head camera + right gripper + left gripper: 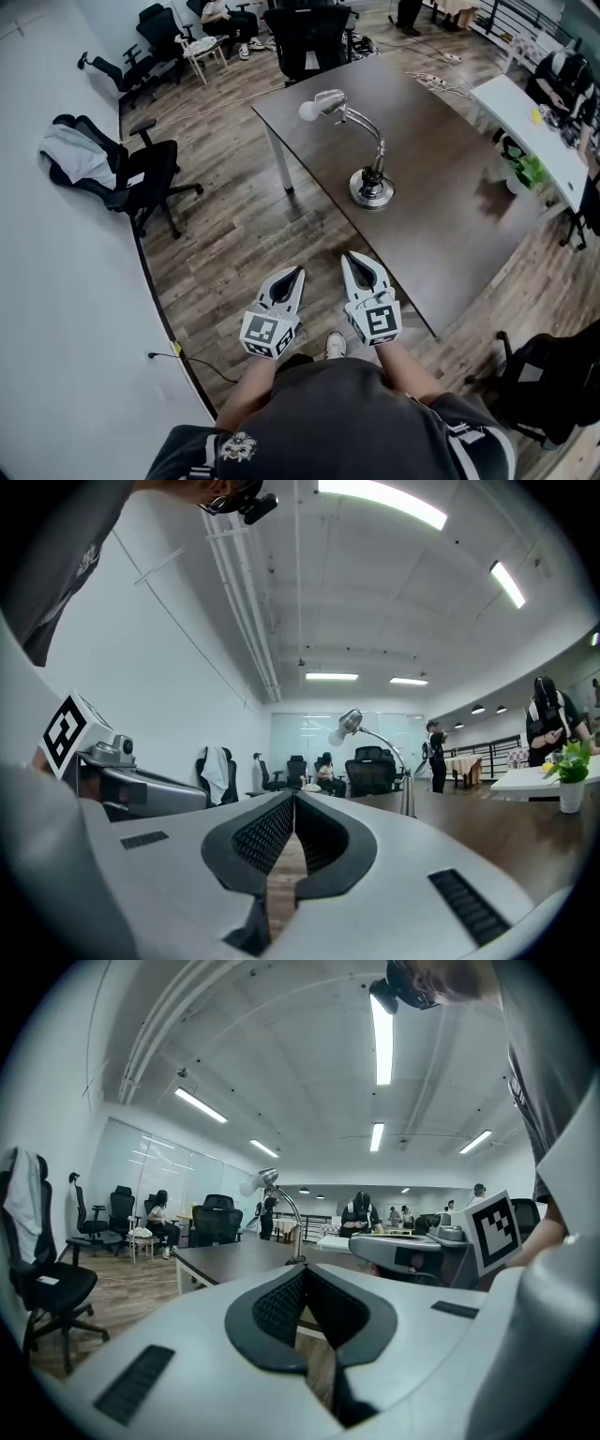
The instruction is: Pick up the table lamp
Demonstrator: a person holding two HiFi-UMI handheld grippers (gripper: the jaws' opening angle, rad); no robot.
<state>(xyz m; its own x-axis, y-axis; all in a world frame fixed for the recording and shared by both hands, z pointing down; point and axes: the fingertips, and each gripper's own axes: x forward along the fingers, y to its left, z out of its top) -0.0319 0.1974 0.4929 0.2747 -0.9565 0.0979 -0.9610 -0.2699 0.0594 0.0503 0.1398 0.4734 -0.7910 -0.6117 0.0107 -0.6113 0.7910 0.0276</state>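
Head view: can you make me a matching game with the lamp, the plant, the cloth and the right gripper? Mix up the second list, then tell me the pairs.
Things
1. lamp
2. plant
3. pale cloth
4. right gripper

What fits
A. draped over a black chair
B. shut, holding nothing
C. standing on the dark brown table
D. green leaves

Pairs: 1-C, 2-D, 3-A, 4-B
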